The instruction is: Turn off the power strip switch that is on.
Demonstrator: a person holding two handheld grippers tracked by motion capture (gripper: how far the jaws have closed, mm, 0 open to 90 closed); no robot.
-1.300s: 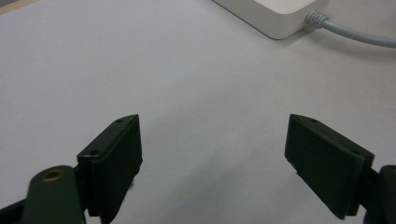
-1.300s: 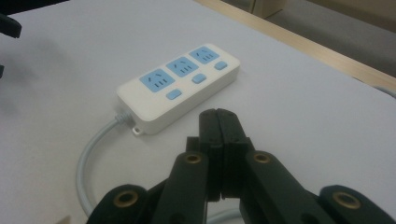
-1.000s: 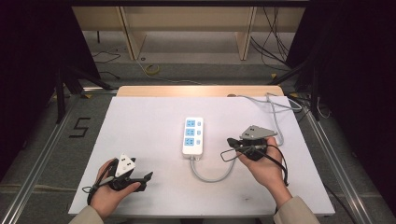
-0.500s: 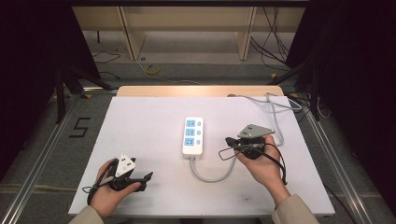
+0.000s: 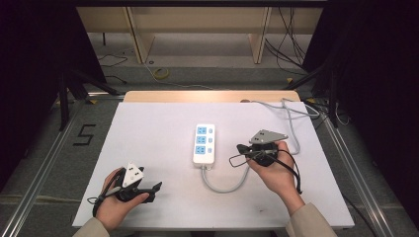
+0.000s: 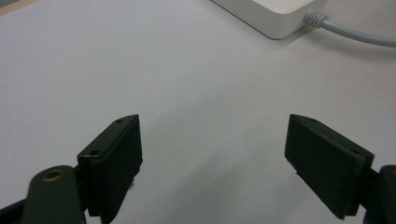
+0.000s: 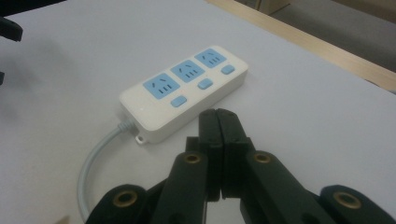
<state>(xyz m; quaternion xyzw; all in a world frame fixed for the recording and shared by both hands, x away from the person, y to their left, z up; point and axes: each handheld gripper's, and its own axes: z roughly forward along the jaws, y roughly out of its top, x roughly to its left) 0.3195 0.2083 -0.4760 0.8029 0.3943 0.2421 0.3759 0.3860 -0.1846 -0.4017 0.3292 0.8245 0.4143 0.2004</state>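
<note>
A white power strip (image 5: 204,143) with three blue sockets and blue switches lies mid-table; its grey cable (image 5: 225,185) loops from the near end toward the right. In the right gripper view the power strip (image 7: 184,93) lies just beyond my right gripper (image 7: 218,122), whose jaws are pressed together with nothing between them. From above, the right gripper (image 5: 241,154) hovers right of the strip, pointing left. My left gripper (image 5: 157,187) rests near the front left of the table, jaws wide apart over bare white surface. The left gripper (image 6: 212,149) view catches the strip's corner (image 6: 275,16) at the top.
The white table top (image 5: 148,133) has a wooden strip (image 5: 207,96) along its far edge. The grey cable (image 5: 291,116) runs on along the right side to the far right corner. Shelving legs and loose cables lie on the floor beyond.
My right gripper has shifted slightly left and toward me, nearer the strip's cable end. The left gripper has stayed put.
</note>
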